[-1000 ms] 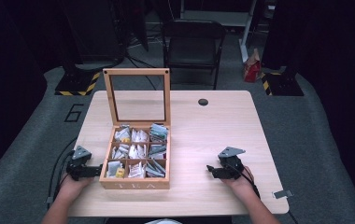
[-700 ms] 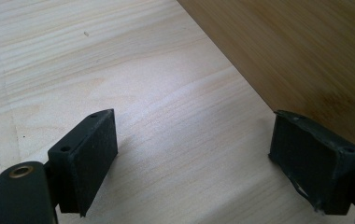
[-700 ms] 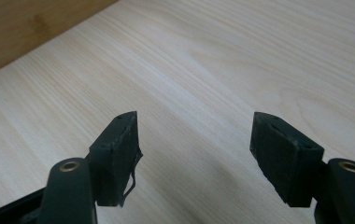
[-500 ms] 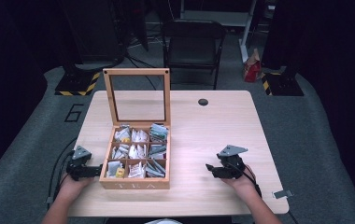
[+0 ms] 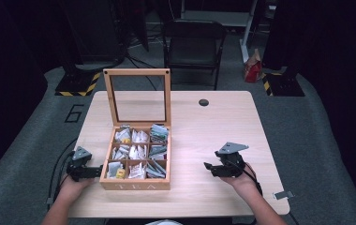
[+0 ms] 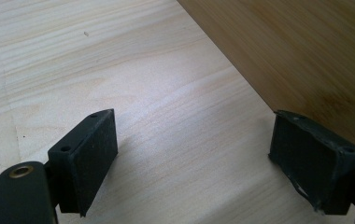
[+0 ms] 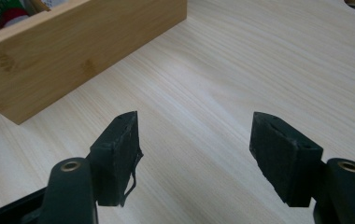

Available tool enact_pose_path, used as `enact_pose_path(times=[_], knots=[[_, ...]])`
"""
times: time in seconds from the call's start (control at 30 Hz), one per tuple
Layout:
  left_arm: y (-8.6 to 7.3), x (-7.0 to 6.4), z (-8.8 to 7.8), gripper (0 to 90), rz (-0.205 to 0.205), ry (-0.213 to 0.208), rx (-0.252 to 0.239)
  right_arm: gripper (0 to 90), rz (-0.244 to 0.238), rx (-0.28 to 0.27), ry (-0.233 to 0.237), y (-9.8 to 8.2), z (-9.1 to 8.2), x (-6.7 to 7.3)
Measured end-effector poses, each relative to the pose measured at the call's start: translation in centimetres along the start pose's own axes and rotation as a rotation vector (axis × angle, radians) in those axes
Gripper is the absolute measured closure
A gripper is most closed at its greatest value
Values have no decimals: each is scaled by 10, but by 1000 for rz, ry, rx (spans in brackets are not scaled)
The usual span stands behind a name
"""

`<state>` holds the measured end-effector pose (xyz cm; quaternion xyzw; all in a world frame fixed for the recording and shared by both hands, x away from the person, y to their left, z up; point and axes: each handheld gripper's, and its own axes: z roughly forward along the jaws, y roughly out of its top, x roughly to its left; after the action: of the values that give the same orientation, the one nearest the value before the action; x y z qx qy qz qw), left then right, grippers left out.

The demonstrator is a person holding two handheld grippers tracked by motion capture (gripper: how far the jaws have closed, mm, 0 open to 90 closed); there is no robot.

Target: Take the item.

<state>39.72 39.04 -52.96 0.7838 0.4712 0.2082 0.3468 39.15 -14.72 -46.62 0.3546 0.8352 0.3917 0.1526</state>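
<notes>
A wooden tea box [image 5: 136, 183] stands at the front left of the table with its glass lid [image 5: 137, 96] raised upright. Its compartments hold several tea bags [image 5: 138, 151]. My left gripper [image 5: 93, 172] rests on the table just left of the box, open and empty; in the left gripper view [image 6: 194, 154] the box wall [image 6: 301, 56] is close to one jaw. My right gripper [image 5: 210, 168] lies on the table to the right of the box, open and empty. In the right gripper view [image 7: 194, 140] the box [image 7: 73, 51] stands ahead to the left.
A round cable hole [image 5: 203, 102] sits at the table's far edge. A metal clip [image 5: 281, 194] lies near the front right corner. A black chair [image 5: 192, 44] stands behind the table [image 5: 213, 126]. Cables trail from both grippers over the front edge.
</notes>
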Motion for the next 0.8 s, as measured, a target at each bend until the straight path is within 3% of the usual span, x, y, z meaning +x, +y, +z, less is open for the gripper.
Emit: enact_pose_path(times=[0.8], knots=[[0,0,0,148,-4,-1,3,327,-11,-45,60,27,-18,10]])
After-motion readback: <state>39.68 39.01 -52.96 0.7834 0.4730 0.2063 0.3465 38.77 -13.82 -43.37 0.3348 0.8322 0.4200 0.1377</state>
